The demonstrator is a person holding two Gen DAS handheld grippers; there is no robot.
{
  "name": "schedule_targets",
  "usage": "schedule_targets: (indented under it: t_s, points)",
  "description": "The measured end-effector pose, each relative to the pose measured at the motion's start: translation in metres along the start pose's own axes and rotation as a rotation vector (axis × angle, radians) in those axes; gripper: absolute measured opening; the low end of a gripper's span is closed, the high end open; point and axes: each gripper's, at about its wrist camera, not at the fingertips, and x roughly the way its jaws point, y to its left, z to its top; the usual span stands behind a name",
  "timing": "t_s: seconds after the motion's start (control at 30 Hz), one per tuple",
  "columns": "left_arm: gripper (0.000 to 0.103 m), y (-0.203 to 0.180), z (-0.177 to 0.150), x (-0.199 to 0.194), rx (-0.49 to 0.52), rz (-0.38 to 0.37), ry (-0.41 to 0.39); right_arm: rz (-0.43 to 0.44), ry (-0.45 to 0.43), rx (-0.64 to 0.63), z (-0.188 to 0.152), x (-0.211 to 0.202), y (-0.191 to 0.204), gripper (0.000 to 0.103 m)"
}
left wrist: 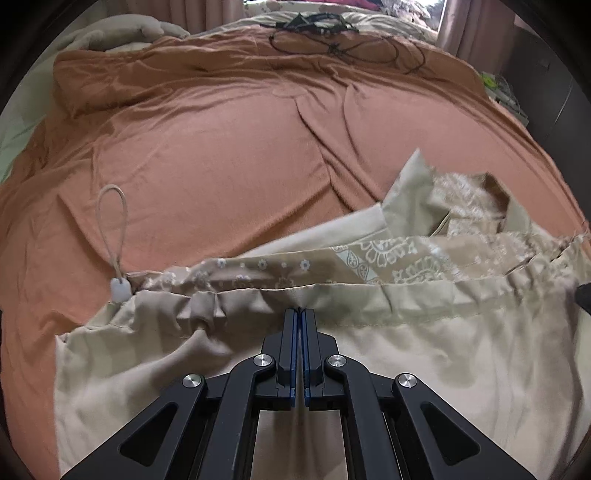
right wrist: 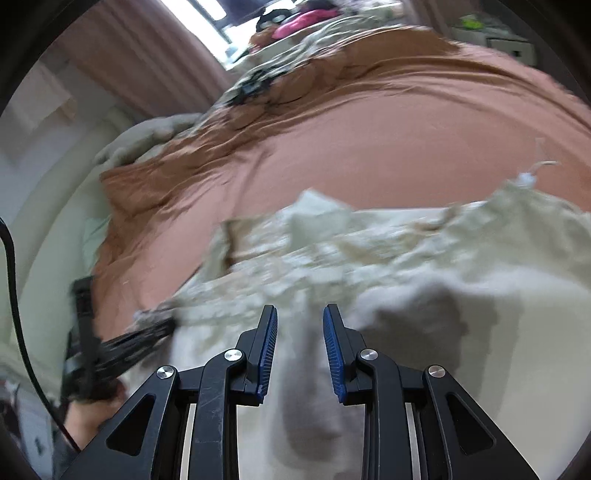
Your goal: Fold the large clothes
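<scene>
A beige garment (left wrist: 424, 354) with a gathered drawstring hem and a paisley lining (left wrist: 388, 254) lies on an orange sheet (left wrist: 221, 155). My left gripper (left wrist: 300, 312) is shut on the garment's gathered hem near its middle. A cord loop with a white toggle (left wrist: 119, 286) hangs off the hem at the left. In the right wrist view, which is blurred, my right gripper (right wrist: 300, 314) is open just above the same beige garment (right wrist: 480, 295), with fabric showing between its fingers. The left gripper (right wrist: 122, 343) shows at the lower left there.
The orange sheet (right wrist: 332, 147) covers a bed. Black cables (left wrist: 332, 40) lie at its far end. A grey blanket (left wrist: 110, 33) sits at the far left. Curtains (right wrist: 147, 55) hang behind, and a dark cabinet (left wrist: 546, 85) stands to the right.
</scene>
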Motion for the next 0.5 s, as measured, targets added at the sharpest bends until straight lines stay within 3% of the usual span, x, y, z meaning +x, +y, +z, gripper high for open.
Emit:
schedule_targets:
  t_s: [0.2, 0.27, 0.33, 0.4, 0.47, 0.5]
  points:
    - [0.012, 0.001, 0.003, -0.003, 0.023, 0.006, 0.025, 0.046, 0.126, -0.055, -0.013, 0.032, 0.018, 0.027]
    - [0.028, 0.012, 0.003, -0.012, -0.020, -0.022, 0.033, 0.018, 0.126, -0.055, -0.013, 0.035, 0.016, 0.027]
    - [0.062, 0.024, -0.001, -0.027, -0.060, -0.039, 0.005, 0.009, 0.112, -0.036, -0.013, 0.032, 0.010, 0.027]
    - [0.075, 0.035, -0.007, -0.047, -0.094, -0.051, -0.036, 0.003, 0.088, -0.027, -0.014, 0.025, 0.005, 0.027]
    - [0.077, 0.050, -0.017, -0.070, -0.131, -0.064, -0.067, -0.029, 0.040, -0.023, -0.015, 0.012, 0.005, 0.030]
    - [0.077, 0.055, -0.022, -0.077, -0.144, -0.066, -0.072, -0.030, 0.030, -0.021, -0.015, 0.008, 0.005, 0.037]
